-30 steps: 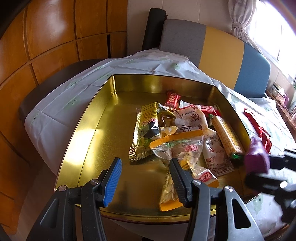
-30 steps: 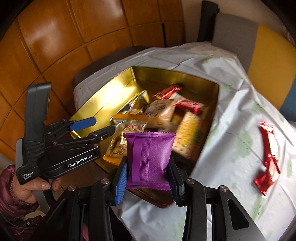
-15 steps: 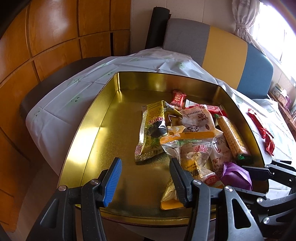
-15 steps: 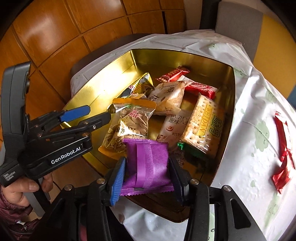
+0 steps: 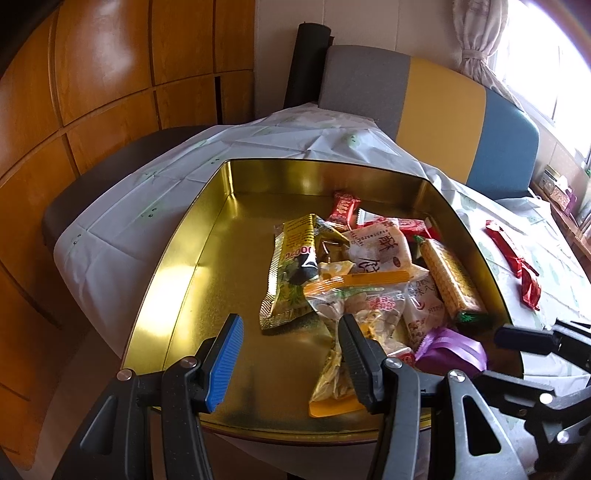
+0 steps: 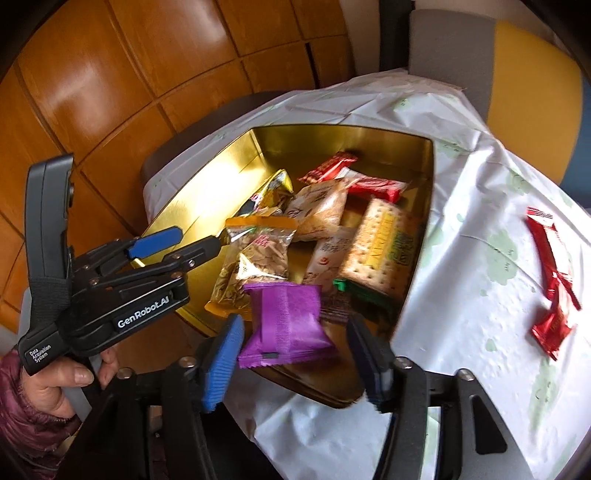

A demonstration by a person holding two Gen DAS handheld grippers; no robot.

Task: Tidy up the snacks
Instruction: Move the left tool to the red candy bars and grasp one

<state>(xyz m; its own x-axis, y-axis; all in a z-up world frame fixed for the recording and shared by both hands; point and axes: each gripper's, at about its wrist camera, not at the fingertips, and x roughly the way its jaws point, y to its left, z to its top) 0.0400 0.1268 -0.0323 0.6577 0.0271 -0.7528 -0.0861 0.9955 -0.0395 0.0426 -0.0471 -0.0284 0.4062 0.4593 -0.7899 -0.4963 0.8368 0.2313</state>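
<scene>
Both wrist cameras look steeply down, close, sharing the gold tray [image 5: 177, 266].

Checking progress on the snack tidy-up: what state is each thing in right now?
Purple packet: released, lying in the tin's near corner.
Right gripper: fingers have just been opening, clear of the packet.
Left gripper: open, holding nothing.
Gold tin: lidless, partly filled with snacks.
Red wrappers: on the tablecloth, outside the tin.

A white tablecloth [image 5: 258, 136] with pale green prints covered the table. At twelve o'clock stood a cushioned bench back [image 5: 439, 92] in grey, yellow and blue. Wood panelling [image 5: 103, 81] filled nine o'clock; a curtain [image 5: 476, 33] hung at one o'clock.
</scene>
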